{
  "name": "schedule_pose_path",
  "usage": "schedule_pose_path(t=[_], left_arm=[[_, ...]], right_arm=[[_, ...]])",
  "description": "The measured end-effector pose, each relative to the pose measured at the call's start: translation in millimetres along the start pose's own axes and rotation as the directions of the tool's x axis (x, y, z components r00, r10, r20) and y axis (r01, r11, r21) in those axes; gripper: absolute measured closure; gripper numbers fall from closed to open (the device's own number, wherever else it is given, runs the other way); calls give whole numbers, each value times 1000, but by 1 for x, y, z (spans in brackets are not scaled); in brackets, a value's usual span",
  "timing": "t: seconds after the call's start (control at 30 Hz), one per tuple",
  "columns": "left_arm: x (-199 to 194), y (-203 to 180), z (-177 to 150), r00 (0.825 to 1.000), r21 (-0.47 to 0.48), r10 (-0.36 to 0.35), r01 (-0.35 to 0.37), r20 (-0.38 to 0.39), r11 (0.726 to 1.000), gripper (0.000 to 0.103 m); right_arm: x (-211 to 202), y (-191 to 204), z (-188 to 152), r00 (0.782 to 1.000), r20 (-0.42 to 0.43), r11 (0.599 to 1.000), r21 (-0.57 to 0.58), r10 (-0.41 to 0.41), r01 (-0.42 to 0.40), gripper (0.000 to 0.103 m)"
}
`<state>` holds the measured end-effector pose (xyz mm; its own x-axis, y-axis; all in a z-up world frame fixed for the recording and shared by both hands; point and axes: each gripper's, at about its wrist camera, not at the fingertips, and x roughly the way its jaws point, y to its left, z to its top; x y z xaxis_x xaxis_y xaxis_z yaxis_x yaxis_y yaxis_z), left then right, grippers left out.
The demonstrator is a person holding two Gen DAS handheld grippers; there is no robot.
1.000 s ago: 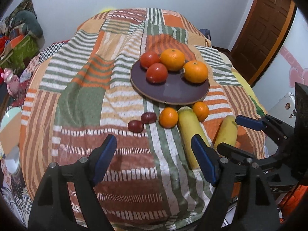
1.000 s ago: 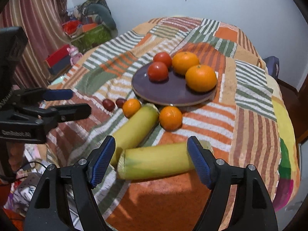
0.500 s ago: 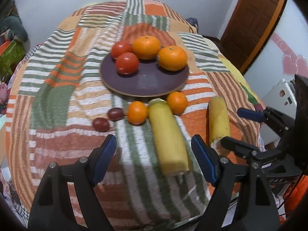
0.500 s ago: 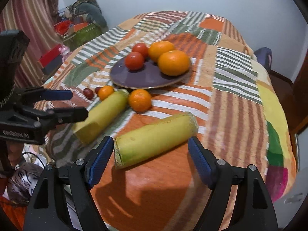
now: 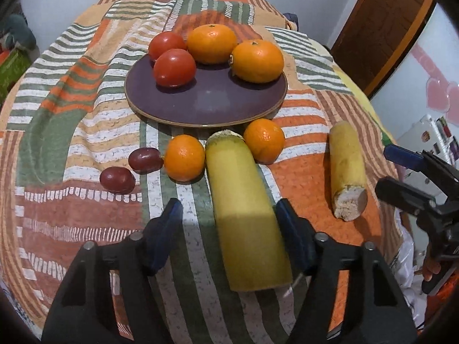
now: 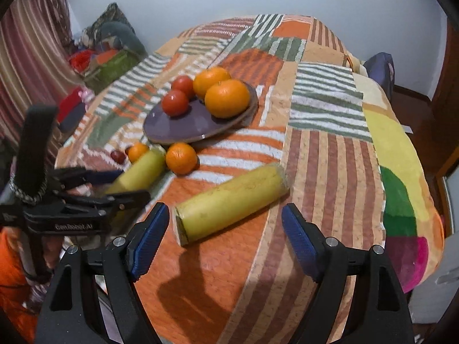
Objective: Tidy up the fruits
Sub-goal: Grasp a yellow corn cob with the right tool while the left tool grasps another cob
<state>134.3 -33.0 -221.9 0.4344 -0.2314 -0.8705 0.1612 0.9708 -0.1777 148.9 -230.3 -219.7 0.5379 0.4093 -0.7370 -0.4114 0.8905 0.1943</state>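
Note:
A purple plate (image 5: 206, 100) holds two tomatoes (image 5: 174, 67) and two large oranges (image 5: 258, 60). In front of it on the cloth lie two small oranges (image 5: 185, 157), two dark red grapes (image 5: 145, 159) and a long yellow fruit piece (image 5: 243, 200). My left gripper (image 5: 229, 220) straddles that piece's near half. Its jaws are closing; the left pad still stands clear of the fruit. A second yellow piece (image 6: 232, 197) lies slantwise, its cut end just ahead of my open right gripper (image 6: 223, 240), untouched.
A striped patchwork cloth (image 6: 330, 149) covers the round table, which drops off near both grippers. The right gripper (image 5: 387, 169) shows at the left view's right edge. The left gripper (image 6: 123, 186) shows at the right view's left. Clutter and a curtain (image 6: 31, 57) stand far left, a door (image 5: 381, 34) right.
My left gripper has come down and forward over the long yellow piece, and its jaws have narrowed. The right gripper has shifted sideways and rolled, so the second piece now lies slanted before it.

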Motion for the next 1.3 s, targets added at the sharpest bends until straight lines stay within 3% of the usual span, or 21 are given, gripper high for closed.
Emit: schedule_pose_path(t=[0.2, 0.47, 0.7, 0.87, 1.03, 1.1, 1.3], left_arm=[[1, -7, 2, 999, 24, -42, 42, 7, 999, 58], [1, -5, 3, 999, 31, -52, 52, 9, 998, 58], [-3, 0, 3, 998, 48, -56, 55, 8, 997, 62], [-8, 9, 2, 998, 47, -68, 67, 1, 997, 65], [-14, 13, -3, 997, 52, -80, 80, -10, 995, 65], [-18, 14, -7, 997, 63, -79, 80, -17, 995, 65], [-19, 13, -9, 997, 96, -68, 72, -43, 993, 65]], right_arm=[[21, -8, 12, 1000, -14, 996, 88, -14, 15, 25], [45, 1, 12, 997, -69, 996, 82, -38, 43, 20], [58, -12, 10, 994, -100, 989, 145, 34, -19, 13], [57, -7, 14, 996, -86, 996, 84, -4, 12, 23], [49, -8, 16, 993, -113, 999, 35, 28, -24, 48], [43, -3, 12, 992, -129, 999, -32, 3, -7, 54], [27, -8, 0, 985, -175, 996, -85, 6, -21, 63]])
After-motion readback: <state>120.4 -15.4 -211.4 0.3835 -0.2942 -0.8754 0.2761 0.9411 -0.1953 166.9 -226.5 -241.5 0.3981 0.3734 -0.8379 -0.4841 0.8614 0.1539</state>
